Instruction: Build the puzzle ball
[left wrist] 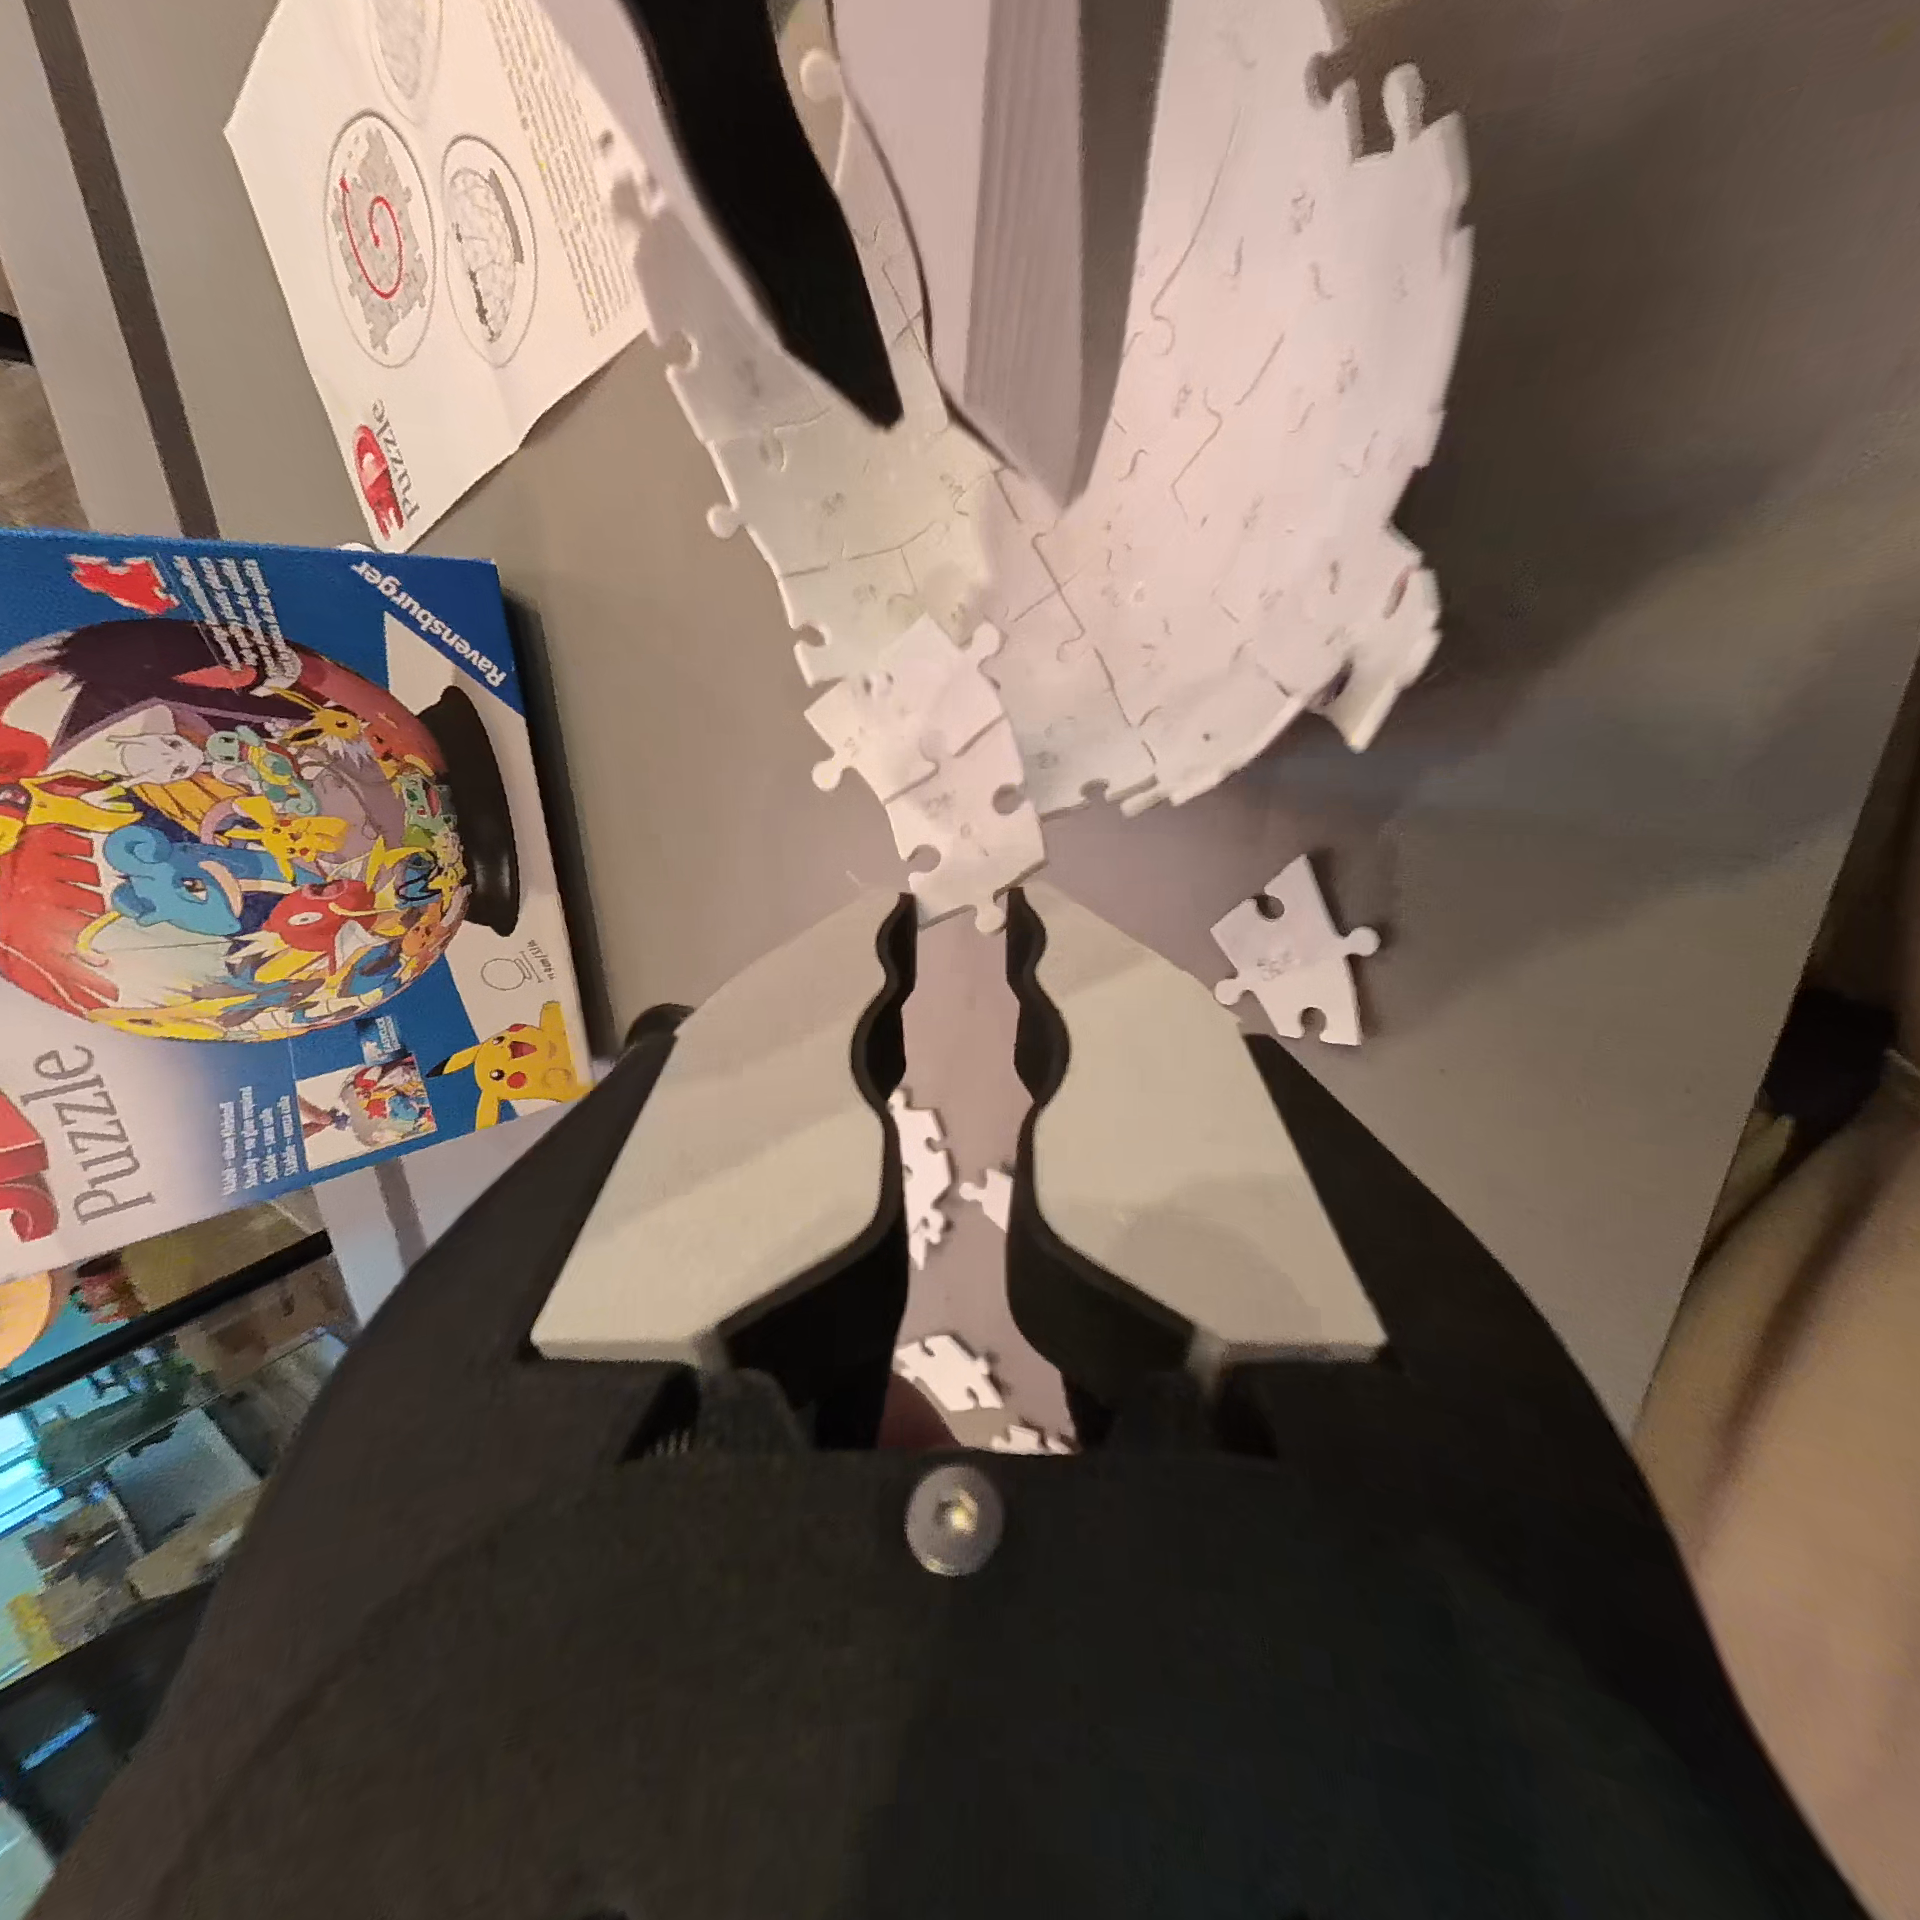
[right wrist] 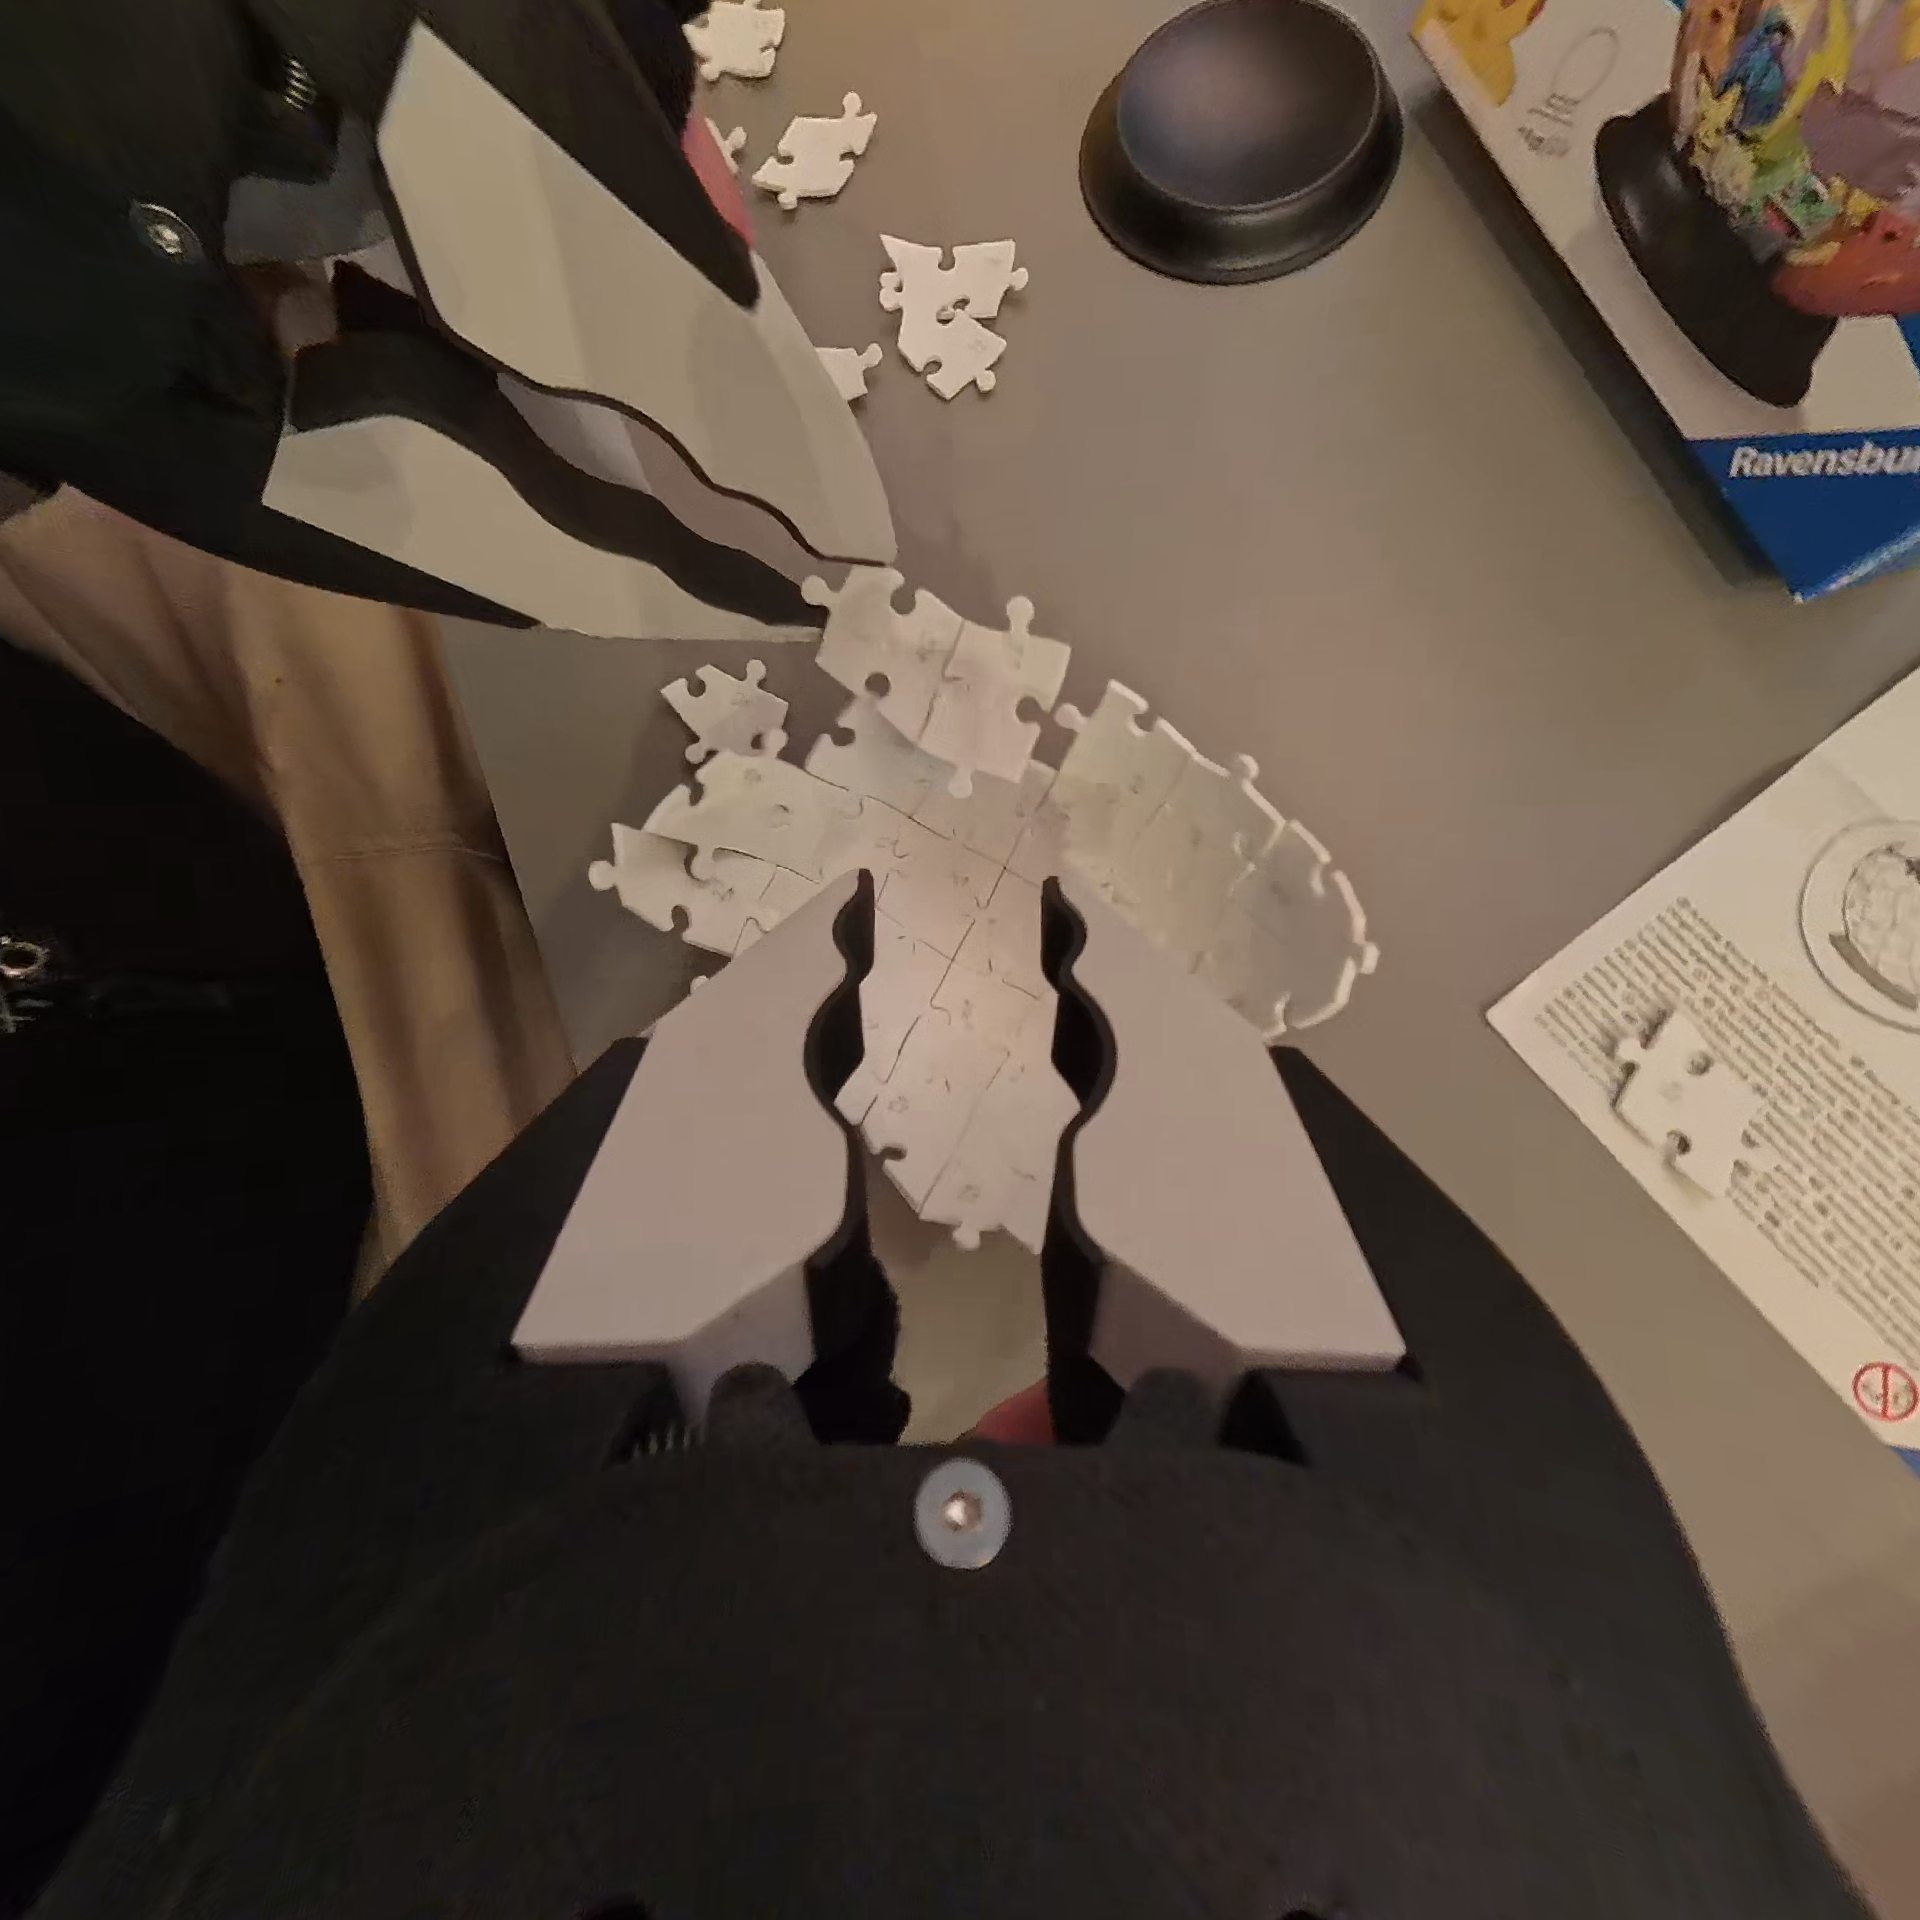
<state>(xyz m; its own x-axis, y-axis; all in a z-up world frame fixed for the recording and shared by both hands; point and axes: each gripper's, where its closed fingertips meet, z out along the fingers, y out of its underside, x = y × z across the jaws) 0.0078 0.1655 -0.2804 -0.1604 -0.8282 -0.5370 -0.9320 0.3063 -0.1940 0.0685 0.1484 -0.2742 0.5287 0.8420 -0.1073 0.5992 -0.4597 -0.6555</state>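
The partly built puzzle ball (right wrist: 1174, 831) is a curved white shell with its blank inner side up, over the grey table. My right gripper (right wrist: 956, 883) is shut on a strip of it that runs between its jaws. In the left wrist view the shell (left wrist: 1247, 468) is blurred, with the right gripper (left wrist: 971, 452) reaching into it from above. My left gripper (left wrist: 963, 904) is shut on a small cluster of two joined pieces (left wrist: 966, 831) and holds it against the shell's near edge. In the right wrist view the left gripper (right wrist: 826, 597) pinches that cluster (right wrist: 935, 665) at its corner.
Loose pieces lie by the shell (left wrist: 1294, 966) (right wrist: 732, 707) and farther back (right wrist: 951, 312). A black round stand (right wrist: 1242, 135) sits beyond. The blue puzzle box (left wrist: 239, 831) (right wrist: 1766, 312) and the instruction sheet (left wrist: 436, 239) (right wrist: 1714, 1039), with one piece (right wrist: 1673, 1112) on it, lie alongside. A person's clothing fills the left edge. There is about 7 centimeters between the tips of the two grippers.
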